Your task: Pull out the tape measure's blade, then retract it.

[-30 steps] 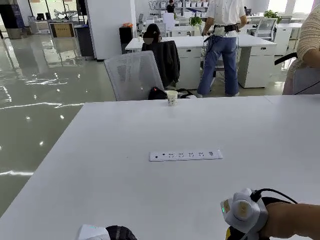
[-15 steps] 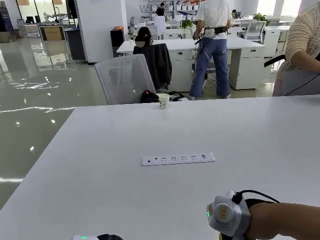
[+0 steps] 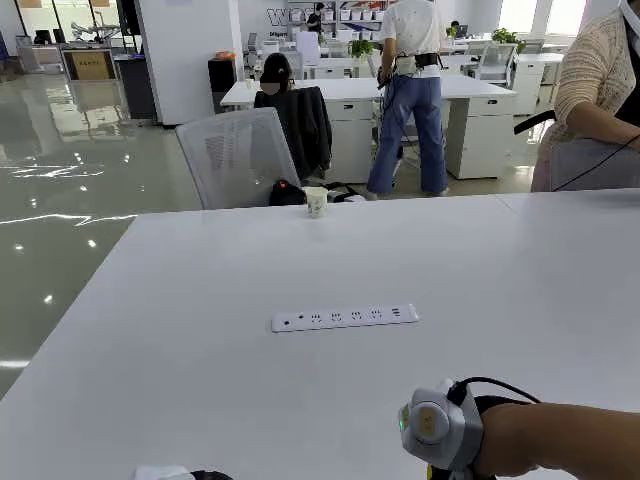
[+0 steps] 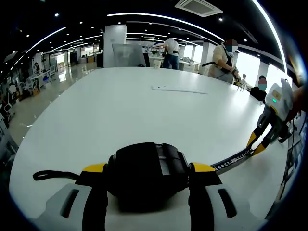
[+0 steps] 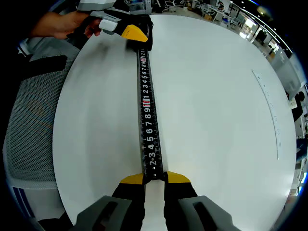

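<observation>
My left gripper [image 4: 149,168] is clenched on the black tape measure case [image 4: 147,185]. My right gripper [image 5: 154,178] pinches the blade [image 5: 147,110] tip. The blade spans straight between both grippers, over the white table [image 5: 207,96].

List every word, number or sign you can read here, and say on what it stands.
"2 3 4 5 6 7 8 9", then a red "10": on the blade, counting away from the right gripper.
Further digits toward the tape measure case: too small to read surely.
Wall lettering in the head view: starts "W", the rest unreadable.
Power strip: marks too small to read.
</observation>
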`<control>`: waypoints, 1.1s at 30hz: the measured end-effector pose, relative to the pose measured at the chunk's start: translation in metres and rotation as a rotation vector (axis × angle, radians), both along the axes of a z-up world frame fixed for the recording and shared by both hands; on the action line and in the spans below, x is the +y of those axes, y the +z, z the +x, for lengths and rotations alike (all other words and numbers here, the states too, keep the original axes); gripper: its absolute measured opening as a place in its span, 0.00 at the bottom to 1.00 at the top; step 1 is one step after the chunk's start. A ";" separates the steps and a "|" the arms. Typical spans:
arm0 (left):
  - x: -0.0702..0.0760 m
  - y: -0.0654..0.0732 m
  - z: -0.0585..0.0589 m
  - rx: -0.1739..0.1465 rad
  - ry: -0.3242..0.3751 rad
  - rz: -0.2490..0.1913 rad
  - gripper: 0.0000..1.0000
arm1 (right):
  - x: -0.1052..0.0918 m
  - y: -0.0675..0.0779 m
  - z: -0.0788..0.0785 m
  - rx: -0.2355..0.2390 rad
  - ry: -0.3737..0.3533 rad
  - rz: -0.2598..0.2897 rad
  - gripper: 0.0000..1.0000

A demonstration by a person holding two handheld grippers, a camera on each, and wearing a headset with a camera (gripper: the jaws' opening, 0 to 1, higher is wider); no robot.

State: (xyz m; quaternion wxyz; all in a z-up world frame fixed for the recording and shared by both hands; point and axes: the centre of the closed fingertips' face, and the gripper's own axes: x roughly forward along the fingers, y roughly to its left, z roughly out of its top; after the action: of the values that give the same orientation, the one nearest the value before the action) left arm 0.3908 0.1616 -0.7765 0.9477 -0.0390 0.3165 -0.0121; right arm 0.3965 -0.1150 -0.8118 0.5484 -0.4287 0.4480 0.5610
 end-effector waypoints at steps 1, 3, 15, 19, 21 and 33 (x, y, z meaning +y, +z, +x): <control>0.000 0.000 0.000 0.008 0.002 -0.003 0.64 | 0.000 0.000 0.000 0.001 -0.003 0.002 0.11; 0.000 0.001 0.000 0.014 0.011 -0.018 0.64 | 0.000 0.000 0.000 0.003 -0.011 0.006 0.11; 0.001 0.000 0.000 0.018 0.011 0.005 0.63 | 0.001 0.001 0.001 0.005 -0.041 0.018 0.11; 0.001 -0.001 0.001 0.035 0.008 0.008 0.62 | 0.001 0.000 0.001 0.002 -0.031 0.018 0.11; 0.001 -0.002 0.000 0.040 0.010 0.003 0.62 | 0.002 0.000 0.001 0.002 -0.026 0.013 0.11; 0.002 -0.003 0.000 0.057 0.002 -0.008 0.62 | 0.004 0.000 0.001 -0.004 -0.035 0.015 0.11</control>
State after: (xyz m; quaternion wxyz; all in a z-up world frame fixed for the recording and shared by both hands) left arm 0.3910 0.1633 -0.7797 0.9382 -0.0437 0.3431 -0.0111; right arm 0.3975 -0.1115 -0.8120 0.5623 -0.4176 0.4501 0.5539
